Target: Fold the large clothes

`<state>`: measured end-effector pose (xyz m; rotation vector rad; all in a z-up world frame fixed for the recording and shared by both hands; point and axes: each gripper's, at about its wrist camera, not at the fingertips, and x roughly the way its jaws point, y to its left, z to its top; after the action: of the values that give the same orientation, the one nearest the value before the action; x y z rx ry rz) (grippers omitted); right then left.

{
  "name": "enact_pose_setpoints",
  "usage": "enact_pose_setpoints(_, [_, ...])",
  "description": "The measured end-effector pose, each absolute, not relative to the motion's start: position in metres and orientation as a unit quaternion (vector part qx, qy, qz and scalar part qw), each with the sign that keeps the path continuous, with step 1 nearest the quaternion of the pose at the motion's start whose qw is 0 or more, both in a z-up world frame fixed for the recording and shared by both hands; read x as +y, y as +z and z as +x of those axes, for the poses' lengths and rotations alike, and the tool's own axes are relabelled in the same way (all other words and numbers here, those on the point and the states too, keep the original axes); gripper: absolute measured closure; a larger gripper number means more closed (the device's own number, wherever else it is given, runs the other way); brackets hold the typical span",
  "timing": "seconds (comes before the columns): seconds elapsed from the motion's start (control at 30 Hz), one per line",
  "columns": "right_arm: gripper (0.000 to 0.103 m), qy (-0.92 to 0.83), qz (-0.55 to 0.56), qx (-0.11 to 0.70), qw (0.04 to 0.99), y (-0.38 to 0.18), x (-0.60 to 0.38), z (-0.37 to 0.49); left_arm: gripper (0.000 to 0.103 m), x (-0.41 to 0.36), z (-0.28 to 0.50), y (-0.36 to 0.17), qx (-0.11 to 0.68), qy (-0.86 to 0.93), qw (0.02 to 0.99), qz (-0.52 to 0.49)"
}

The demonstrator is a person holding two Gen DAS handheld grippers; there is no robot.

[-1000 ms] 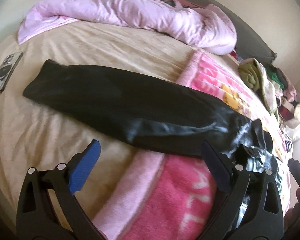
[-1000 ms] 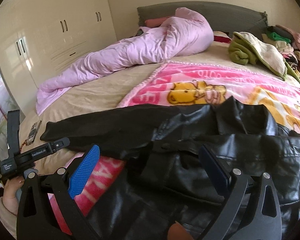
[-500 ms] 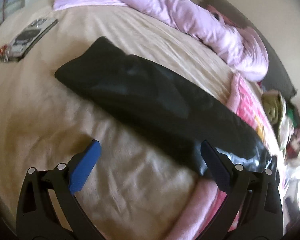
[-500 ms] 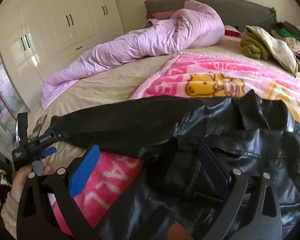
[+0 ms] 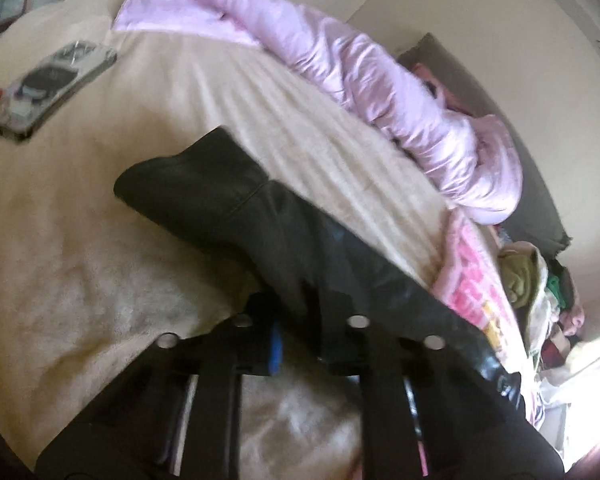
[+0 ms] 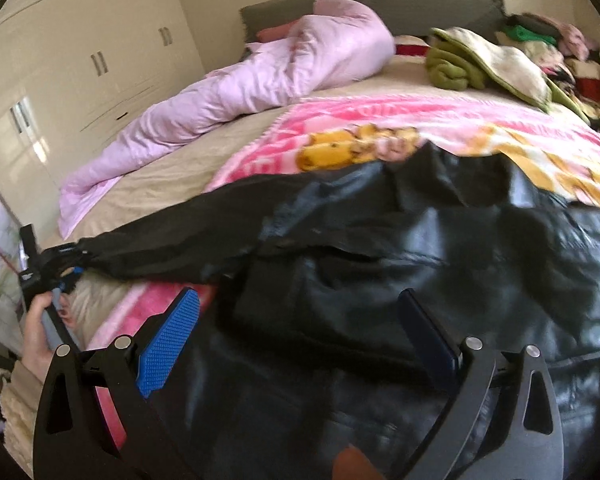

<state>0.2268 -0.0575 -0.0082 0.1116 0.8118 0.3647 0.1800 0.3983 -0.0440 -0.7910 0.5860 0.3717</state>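
Between the fingers of the left gripper (image 5: 296, 336) lies the sleeve (image 5: 228, 208) of a black leather jacket (image 6: 440, 280); the fingers are drawn close together and pinch the sleeve partway along its length, with the cuff end lying free beyond them on the beige sheet (image 5: 80, 260). In the right wrist view the same gripper shows at the left edge of the bed, held in a hand (image 6: 40, 336), with the sleeve stretched from it toward the jacket's body.

The right gripper (image 6: 300, 340) has its fingers spread wide, one blue ribbed pad (image 6: 168, 340) on the left and a dark one on the right, hovering over the jacket's body; whether the tips touch the leather cannot be told. The jacket lies across the near part of the bed, its body on a pink cartoon blanket (image 6: 380, 128) and its sleeve reaching out over the beige sheet toward the bed's left edge.

Farther out, a phone (image 5: 48, 88) in a clear case lies on the sheet near the left edge, well apart from the sleeve. A pale pink duvet (image 6: 240, 88) lies bunched along the far side of the bed up to the grey headboard (image 6: 380, 0). A green and cream garment (image 6: 480, 64) sits near the head of the bed beside a pile of mixed clothes (image 6: 548, 40) at the far right corner. White wardrobe doors (image 6: 92, 60) stand past the bed's left side.
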Motion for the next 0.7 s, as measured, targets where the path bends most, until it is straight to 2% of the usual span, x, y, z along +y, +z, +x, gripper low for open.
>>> enact_pose_setpoints(0.37, [0.004,0.17,0.066,0.385,0.905,0.003,-0.097,0.204,0.103,0.333,0.15,0.06,0.18,0.11,0.923,-0.321])
enact_pose_setpoints(0.7, [0.004,0.163,0.095,0.363,0.913,0.02,-0.137,0.186,0.103,0.244,0.149,0.132,0.136,0.036,0.956,-0.256])
